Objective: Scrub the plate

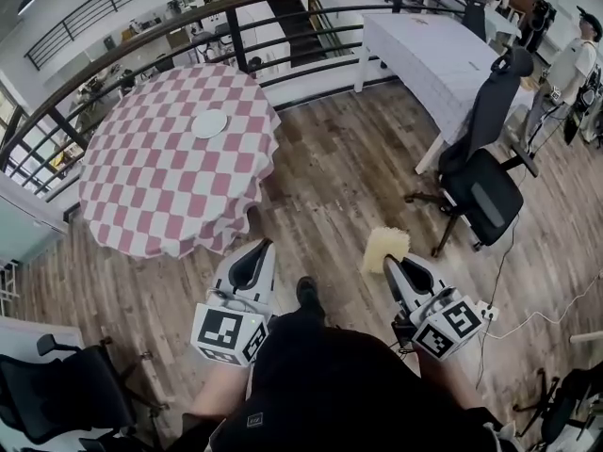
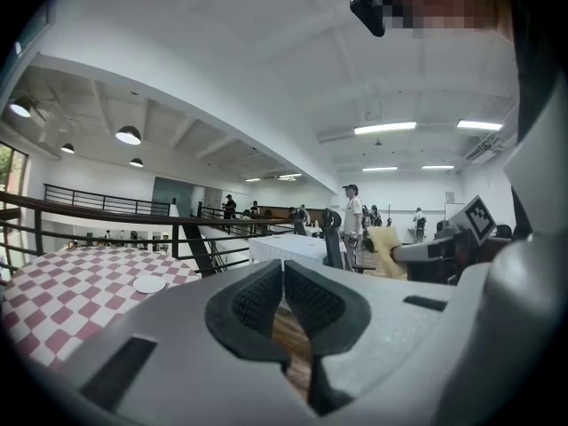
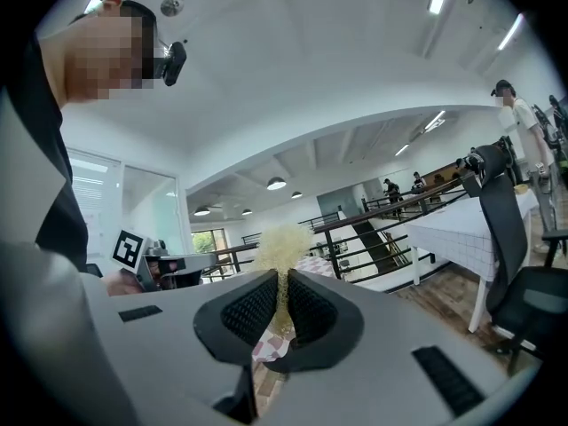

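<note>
A white plate (image 1: pixel 209 123) lies near the middle of a round table (image 1: pixel 141 205) with a pink-and-white checked cloth; the left gripper view shows the plate (image 2: pixel 149 284) small and far off. My left gripper (image 1: pixel 252 264) is shut and holds nothing, well short of the table's near edge. In the left gripper view the left gripper (image 2: pixel 283 293) has its jaws closed together. My right gripper (image 1: pixel 392 269) is shut on a pale yellow sponge (image 1: pixel 385 249) over the wooden floor. The right gripper view shows the sponge (image 3: pixel 282 254) pinched between the pads of the right gripper (image 3: pixel 281 307).
A black office chair (image 1: pixel 482 172) stands to the right beside a long white-clothed table (image 1: pixel 433 55). A curved black railing (image 1: pixel 236 17) runs behind the round table. People stand at the far right (image 1: pixel 565 73). Another dark chair (image 1: pixel 57 398) sits at the lower left.
</note>
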`<state>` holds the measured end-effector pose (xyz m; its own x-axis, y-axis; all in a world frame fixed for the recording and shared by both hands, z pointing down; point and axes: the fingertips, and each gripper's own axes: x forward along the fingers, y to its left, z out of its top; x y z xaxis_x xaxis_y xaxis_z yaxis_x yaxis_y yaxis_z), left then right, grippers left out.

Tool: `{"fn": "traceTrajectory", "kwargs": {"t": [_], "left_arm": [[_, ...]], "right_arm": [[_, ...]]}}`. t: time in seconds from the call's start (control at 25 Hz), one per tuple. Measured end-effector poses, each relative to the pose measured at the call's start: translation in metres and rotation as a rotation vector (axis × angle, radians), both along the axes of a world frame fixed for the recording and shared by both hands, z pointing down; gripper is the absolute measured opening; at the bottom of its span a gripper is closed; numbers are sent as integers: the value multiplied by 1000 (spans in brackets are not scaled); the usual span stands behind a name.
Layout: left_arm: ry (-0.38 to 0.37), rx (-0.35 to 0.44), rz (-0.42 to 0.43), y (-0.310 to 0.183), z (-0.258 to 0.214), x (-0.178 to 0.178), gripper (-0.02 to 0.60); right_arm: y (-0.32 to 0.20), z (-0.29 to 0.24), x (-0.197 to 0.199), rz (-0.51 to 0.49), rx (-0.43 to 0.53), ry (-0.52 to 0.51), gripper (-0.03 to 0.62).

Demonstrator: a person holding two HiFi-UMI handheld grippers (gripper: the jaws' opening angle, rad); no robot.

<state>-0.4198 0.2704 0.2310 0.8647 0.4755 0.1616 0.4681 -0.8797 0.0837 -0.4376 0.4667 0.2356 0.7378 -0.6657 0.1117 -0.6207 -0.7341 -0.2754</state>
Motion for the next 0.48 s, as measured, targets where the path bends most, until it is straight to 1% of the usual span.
{"fn": "traceTrajectory", "kwargs": {"t": [0.2, 0.32, 0.48], "left_arm": [[-6, -11, -3, -11, 0, 73, 15], [7, -21, 0, -19, -9, 117, 15], [9, -21, 0, -29, -11, 160, 15]], "right_arm": [[-8, -7, 74, 8, -7, -6, 40], [-14, -15, 121, 10, -14, -1, 40], [-29, -18, 164, -10, -21, 1, 40]]}}
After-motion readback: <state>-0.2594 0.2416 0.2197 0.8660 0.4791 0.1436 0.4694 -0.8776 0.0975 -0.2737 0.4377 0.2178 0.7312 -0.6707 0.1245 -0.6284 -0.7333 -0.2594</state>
